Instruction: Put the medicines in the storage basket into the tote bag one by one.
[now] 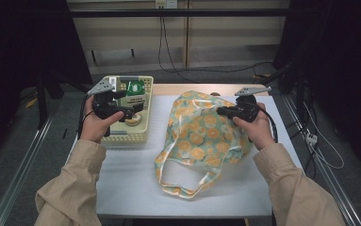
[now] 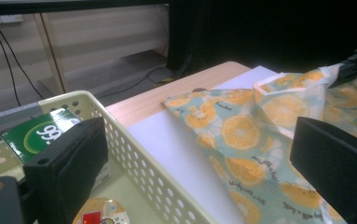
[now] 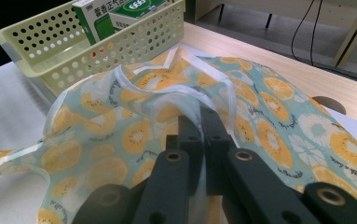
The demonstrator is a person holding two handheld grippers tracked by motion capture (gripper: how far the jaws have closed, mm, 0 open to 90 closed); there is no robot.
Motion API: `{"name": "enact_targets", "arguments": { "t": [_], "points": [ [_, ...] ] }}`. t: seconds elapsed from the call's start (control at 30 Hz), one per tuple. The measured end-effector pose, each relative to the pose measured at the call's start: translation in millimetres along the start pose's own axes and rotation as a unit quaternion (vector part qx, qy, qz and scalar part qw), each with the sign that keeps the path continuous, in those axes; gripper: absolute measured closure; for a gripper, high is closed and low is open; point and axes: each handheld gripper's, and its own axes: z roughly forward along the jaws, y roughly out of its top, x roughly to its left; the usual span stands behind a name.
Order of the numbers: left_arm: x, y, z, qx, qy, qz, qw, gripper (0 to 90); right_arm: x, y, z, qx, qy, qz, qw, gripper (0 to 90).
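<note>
A fruit-print bag (image 1: 201, 136) lies on the white sheet (image 1: 135, 183) mid-table, its long axis running from the handle loops near the front edge up toward the far right. The right gripper (image 1: 221, 111) is clamped on the bag's upper edge. The left gripper (image 1: 135, 112), jaws wide, hovers over the perforated basket (image 1: 126, 137) at the far left corner, which holds a green box (image 1: 135, 87).

Even overhead light brightens the white surface (image 1: 135, 183) while the surroundings sink into darkness, and both claw views go soft and grainy.
</note>
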Motion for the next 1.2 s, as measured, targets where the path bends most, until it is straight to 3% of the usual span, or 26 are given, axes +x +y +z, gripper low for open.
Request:
{"name": "enact_targets", "arguments": {
  "t": [0.1, 0.23, 0.33, 0.6, 0.77, 0.9, 0.93, 1.03, 1.2],
  "points": [
    [6.4, -2.2, 4.4, 0.001, 0.006, -0.006, 1.0, 4.2, 0.6, 0.5, 0.7, 0.0, -0.001, -0.001, 1.0, 89.8],
    [15.8, -5.4, 9.8, 0.02, 0.026, -0.003, 0.9995, 4.5, 2.0, -0.3, 3.2, 0.0, 0.0, -0.002, 1.0, 89.8],
    [19.1, -3.2, 14.1, 0.026, 0.029, -0.009, 0.9992, 4.8, 2.4, -0.1, 4.7, 0.002, 0.001, -0.003, 1.0, 89.8],
    [26.9, -0.9, 23.6, 0.046, 0.041, 0.009, 0.9981, 4.9, 1.8, -1.4, 8.7, -0.001, 0.003, 0.001, 1.0, 89.8],
    [33.0, -7.3, 25.8, 0.064, 0.049, -0.008, 0.9967, 4.6, 2.4, -0.7, 6.5, 0.0, 0.0, -0.002, 1.0, 89.8],
    [37.8, -10.9, 29.1, 0.077, 0.047, -0.007, 0.9959, 5.0, 2.5, 0.0, 4.2, -0.001, -0.002, -0.002, 1.0, 89.8],
    [40.0, -13.0, 30.6, 0.088, 0.049, 0.0, 0.9949, 5.3, 2.2, -0.2, 4.6, 0.0, -0.002, -0.004, 1.0, 89.8],
    [44.0, -20.7, 37.6, 0.112, 0.054, -0.011, 0.9922, 5.2, 1.2, -1.3, 5.9, -0.002, -0.001, 0.001, 1.0, 89.8],
    [49.9, -27.7, 47.2, 0.145, 0.082, -0.02, 0.9858, 6.8, 3.3, -1.7, 9.5, 0.002, 0.0, 0.0, 1.0, 89.8]
  ]
}}
